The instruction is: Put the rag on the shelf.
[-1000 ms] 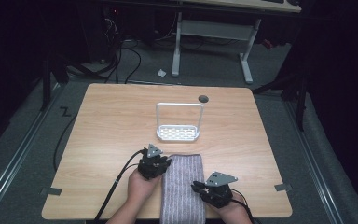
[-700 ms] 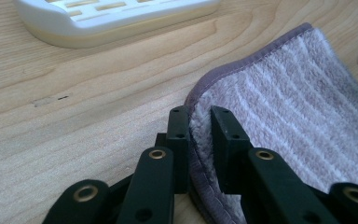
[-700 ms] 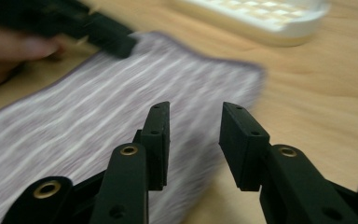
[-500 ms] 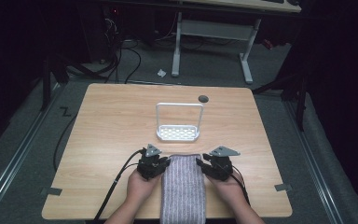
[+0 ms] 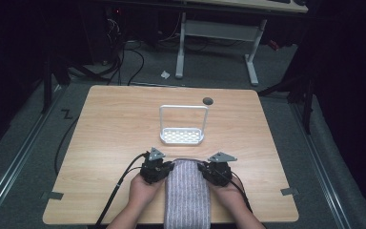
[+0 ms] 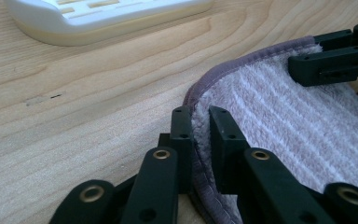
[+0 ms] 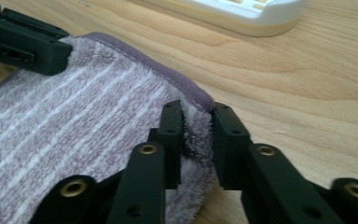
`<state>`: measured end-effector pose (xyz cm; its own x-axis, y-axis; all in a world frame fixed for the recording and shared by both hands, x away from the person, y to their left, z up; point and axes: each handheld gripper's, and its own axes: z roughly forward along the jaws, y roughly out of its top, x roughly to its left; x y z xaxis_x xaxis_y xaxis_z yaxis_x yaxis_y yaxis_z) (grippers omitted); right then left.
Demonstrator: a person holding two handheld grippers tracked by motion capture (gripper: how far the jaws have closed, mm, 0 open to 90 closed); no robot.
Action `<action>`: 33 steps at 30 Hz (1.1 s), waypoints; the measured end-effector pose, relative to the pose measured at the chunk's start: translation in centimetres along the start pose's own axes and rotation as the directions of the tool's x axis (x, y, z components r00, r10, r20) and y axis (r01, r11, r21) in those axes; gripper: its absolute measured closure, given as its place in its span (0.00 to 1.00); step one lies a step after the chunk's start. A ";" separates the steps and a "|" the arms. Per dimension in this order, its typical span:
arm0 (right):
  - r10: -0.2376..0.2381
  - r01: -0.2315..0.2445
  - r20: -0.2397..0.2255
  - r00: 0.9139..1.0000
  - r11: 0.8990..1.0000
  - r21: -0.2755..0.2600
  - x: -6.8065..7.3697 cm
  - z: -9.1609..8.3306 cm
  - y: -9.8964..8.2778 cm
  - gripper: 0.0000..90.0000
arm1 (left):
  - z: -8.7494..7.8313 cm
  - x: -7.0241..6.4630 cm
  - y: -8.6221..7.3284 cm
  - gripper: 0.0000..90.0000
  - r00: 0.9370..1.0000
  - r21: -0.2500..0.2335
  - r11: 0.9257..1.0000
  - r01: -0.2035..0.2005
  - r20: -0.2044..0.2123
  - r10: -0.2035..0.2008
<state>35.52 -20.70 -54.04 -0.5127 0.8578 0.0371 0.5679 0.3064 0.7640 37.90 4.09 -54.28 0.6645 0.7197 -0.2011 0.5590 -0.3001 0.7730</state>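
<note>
At the near edge of the pale wood-grain counter [image 5: 109,143] lies a fluffy lilac striped towel [image 5: 187,195] with a smooth stitched hem. The left gripper [image 6: 200,135] pinches its left far corner and the right gripper [image 7: 198,135] its right one, black jaws narrowed on plush pile. Beyond stands a white perforated plastic tray with a tall hoop handle [image 5: 183,136].

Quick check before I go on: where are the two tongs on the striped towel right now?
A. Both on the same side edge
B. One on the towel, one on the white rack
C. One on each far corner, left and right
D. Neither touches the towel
C: the left tongs pinch the towel at its far left corner, and the right tongs pinch its far right corner.
</note>
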 end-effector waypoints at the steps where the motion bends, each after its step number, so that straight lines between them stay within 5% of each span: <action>1: -0.003 0.003 -0.002 1.000 1.000 0.001 0.1 0.0 0.0 0.89 | 0.0 -0.1 0.0 0.91 1.000 0.000 1.000 -0.008 -0.004 0.008; 10: -0.015 0.014 -0.023 1.000 0.999 -0.042 0.0 -0.5 0.2 0.94 | -0.8 -0.3 -0.4 0.91 1.000 -0.049 0.999 -0.014 -0.009 0.013; 17: -0.050 0.058 0.056 0.997 0.985 -0.162 1.4 -1.8 -0.3 0.94 | -1.6 -1.5 -0.9 0.91 0.998 -0.147 0.988 -0.042 -0.051 0.035; 22: -0.039 0.067 0.114 0.993 0.967 -0.247 2.0 -2.7 -0.5 0.94 | -2.2 -3.1 -1.2 0.90 0.992 -0.237 0.968 -0.079 -0.114 0.053; 25: -0.039 0.078 0.133 0.990 0.951 -0.300 2.4 -3.5 -0.3 0.94 | -3.0 -4.0 -1.1 0.90 0.986 -0.291 0.949 -0.119 -0.148 0.078; 33: -0.049 0.105 0.149 0.988 0.912 -0.397 3.2 -5.4 0.4 0.94 | -4.5 -5.2 -0.3 0.90 0.985 -0.373 0.917 -0.142 -0.144 0.093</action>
<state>30.65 -20.02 -50.13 -0.4379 0.8938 -0.0971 0.2079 0.2058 0.9563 32.07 3.28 -50.71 0.6351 0.7714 -0.0391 0.2338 -0.1438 0.9616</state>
